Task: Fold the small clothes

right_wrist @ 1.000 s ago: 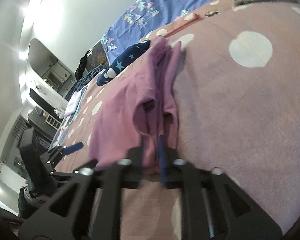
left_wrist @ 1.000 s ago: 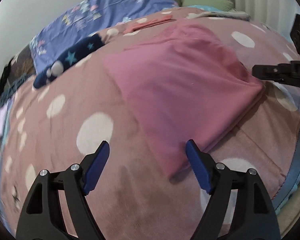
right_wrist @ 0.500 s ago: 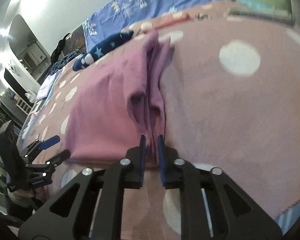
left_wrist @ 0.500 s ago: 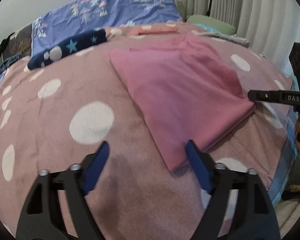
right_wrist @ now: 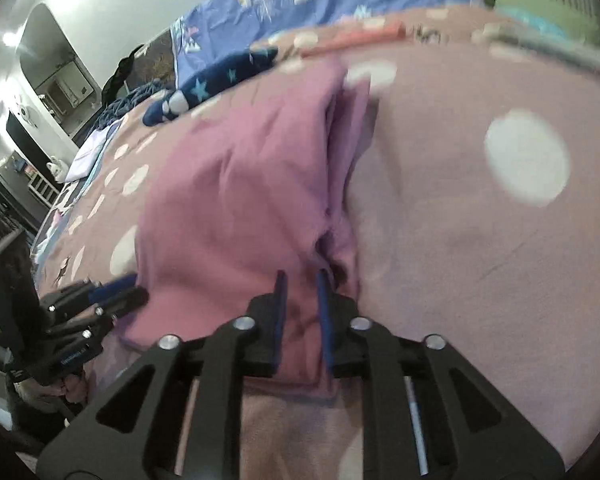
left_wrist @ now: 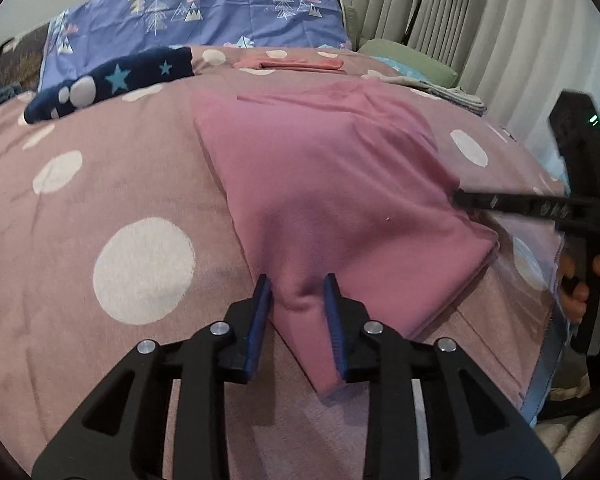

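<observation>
A pink garment [left_wrist: 324,184] lies partly folded on a mauve blanket with white dots [left_wrist: 100,208]. My left gripper [left_wrist: 298,308] is shut on the garment's near corner, with cloth bunched between the blue pads. My right gripper [right_wrist: 300,304] is shut on the garment's [right_wrist: 236,184] opposite near edge, where the folded layers meet. Each gripper shows in the other's view: the right one [left_wrist: 464,199] at the garment's right edge, the left one [right_wrist: 118,294] at its left corner.
A navy star-patterned cloth [left_wrist: 108,80] and a folded coral item [left_wrist: 292,65] lie further back on the blanket. A blue tree-print pillow [left_wrist: 204,12] is behind them. Curtains [left_wrist: 480,20] hang at the right. The bed's edge [left_wrist: 548,360] drops off at the right.
My left gripper moved forward and closed on the garment's near corner; it was open before. My right gripper stayed shut on the garment's edge while the view swung.
</observation>
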`<state>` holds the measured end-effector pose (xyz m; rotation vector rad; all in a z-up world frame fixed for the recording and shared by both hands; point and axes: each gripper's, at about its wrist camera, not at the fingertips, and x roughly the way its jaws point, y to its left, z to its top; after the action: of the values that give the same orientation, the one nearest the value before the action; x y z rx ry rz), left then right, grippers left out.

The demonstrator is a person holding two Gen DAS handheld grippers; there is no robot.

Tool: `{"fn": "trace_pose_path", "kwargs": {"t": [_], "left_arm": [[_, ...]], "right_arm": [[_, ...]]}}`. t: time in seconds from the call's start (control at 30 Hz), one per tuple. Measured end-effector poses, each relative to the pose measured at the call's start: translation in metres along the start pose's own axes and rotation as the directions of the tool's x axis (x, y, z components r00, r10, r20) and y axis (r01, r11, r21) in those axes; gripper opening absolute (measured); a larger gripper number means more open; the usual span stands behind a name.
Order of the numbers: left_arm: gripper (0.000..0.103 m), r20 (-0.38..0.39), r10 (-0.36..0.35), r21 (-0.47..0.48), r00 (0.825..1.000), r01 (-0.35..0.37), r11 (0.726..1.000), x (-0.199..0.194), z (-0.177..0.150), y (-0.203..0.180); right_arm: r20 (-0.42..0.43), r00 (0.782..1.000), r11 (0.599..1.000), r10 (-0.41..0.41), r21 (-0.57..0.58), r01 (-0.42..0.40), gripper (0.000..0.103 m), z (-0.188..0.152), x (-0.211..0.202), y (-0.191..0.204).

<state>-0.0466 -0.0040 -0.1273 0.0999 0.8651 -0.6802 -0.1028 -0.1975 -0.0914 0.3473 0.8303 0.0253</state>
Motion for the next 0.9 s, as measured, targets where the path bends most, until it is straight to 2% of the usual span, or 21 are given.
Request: {"fn": "trace_pose_path", "kwargs": {"t": [0.07, 0.17, 0.2, 0.3, 0.33, 0.37, 0.4, 0.43, 0.5, 0.53, 0.6, 0.63, 0.67, 0.73, 0.77, 0.83, 0.9], "left_arm": [[0.031, -0.004, -0.003, 0.007, 1.000, 0.003, 1.000, 0.002, 0.000, -0.001], [0.036, -0.007, 0.012, 0.034, 1.000, -0.012, 0.999, 0.004, 0.000, -0.006], [0.037, -0.007, 0.017, 0.041, 1.000, -0.017, 0.999, 0.003, -0.001, -0.008], [0.038, -0.005, 0.019, 0.036, 1.000, -0.019, 0.999, 0.003, -0.002, -0.007], [0.042, -0.005, 0.025, 0.035, 1.000, -0.024, 0.999, 0.003, -0.002, -0.007], [0.046, -0.006, 0.041, 0.033, 0.999, -0.041, 0.999, 0.004, -0.002, -0.007], [0.047, -0.011, 0.048, 0.026, 0.999, -0.048, 0.999, 0.005, -0.003, -0.006], [0.047, -0.010, 0.046, 0.022, 0.999, -0.046, 0.999, 0.005, -0.002, -0.005], [0.048, -0.010, 0.044, 0.016, 0.999, -0.044, 0.999, 0.004, -0.003, -0.004], [0.048, -0.010, 0.042, 0.013, 0.999, -0.042, 0.999, 0.004, -0.004, -0.004], [0.048, -0.013, 0.033, 0.004, 0.999, -0.032, 0.999, 0.004, -0.003, -0.002], [0.049, -0.014, 0.027, 0.000, 1.000, -0.027, 1.000, 0.005, -0.003, -0.001], [0.049, -0.015, 0.023, -0.005, 1.000, -0.023, 1.000, 0.005, -0.003, -0.001], [0.050, -0.016, 0.017, -0.010, 1.000, -0.017, 1.000, 0.005, -0.003, 0.000], [0.050, -0.016, 0.017, -0.010, 1.000, -0.017, 1.000, 0.005, -0.003, 0.000], [0.050, -0.014, 0.024, -0.004, 1.000, -0.024, 1.000, 0.005, -0.003, -0.001], [0.050, -0.012, 0.026, -0.007, 1.000, -0.026, 1.000, 0.004, -0.004, -0.002]], "right_arm": [[0.070, 0.997, 1.000, 0.016, -0.020, -0.015, 0.040, 0.019, -0.013, 0.000], [0.103, 0.995, 0.999, -0.002, -0.033, 0.005, 0.047, 0.052, -0.003, -0.005], [0.098, 0.995, 1.000, -0.006, -0.026, 0.009, 0.050, 0.066, 0.009, -0.010], [0.046, 0.999, 0.999, 0.021, 0.032, -0.023, 0.050, 0.099, 0.049, -0.025], [0.038, 0.999, 0.999, 0.031, 0.036, -0.032, 0.048, 0.105, 0.058, -0.025], [0.028, 0.999, 0.999, 0.042, 0.026, -0.043, 0.030, 0.113, 0.070, -0.025], [0.014, 0.999, 0.999, 0.039, 0.001, -0.039, 0.003, 0.120, 0.081, -0.021], [0.013, 0.999, 0.999, 0.035, -0.012, -0.035, 0.004, 0.124, 0.083, -0.016], [0.106, 0.991, 0.995, 0.084, -0.071, -0.077, 0.003, 0.132, 0.064, -0.003], [0.160, 0.984, 0.992, 0.083, -0.107, -0.066, 0.003, 0.132, 0.049, 0.002], [0.206, 0.976, 0.992, 0.066, -0.120, -0.041, 0.003, 0.132, 0.041, 0.000], [0.195, 0.980, 0.994, 0.051, -0.109, -0.030, 0.003, 0.131, 0.046, -0.005], [0.117, 0.993, 0.997, 0.014, -0.083, -0.004, 0.004, 0.129, 0.069, -0.018], [-0.018, 0.999, 0.999, -0.044, -0.027, 0.044, 0.006, 0.119, 0.108, -0.044], [-0.020, 0.999, 0.999, -0.037, 0.003, 0.037, 0.013, 0.115, 0.112, -0.052], [0.033, 0.999, 0.996, 0.027, 0.081, -0.029, 0.013, 0.112, 0.099, -0.064], [0.093, 0.996, 0.995, 0.018, 0.091, -0.026, 0.021, 0.112, 0.077, -0.062]]}}
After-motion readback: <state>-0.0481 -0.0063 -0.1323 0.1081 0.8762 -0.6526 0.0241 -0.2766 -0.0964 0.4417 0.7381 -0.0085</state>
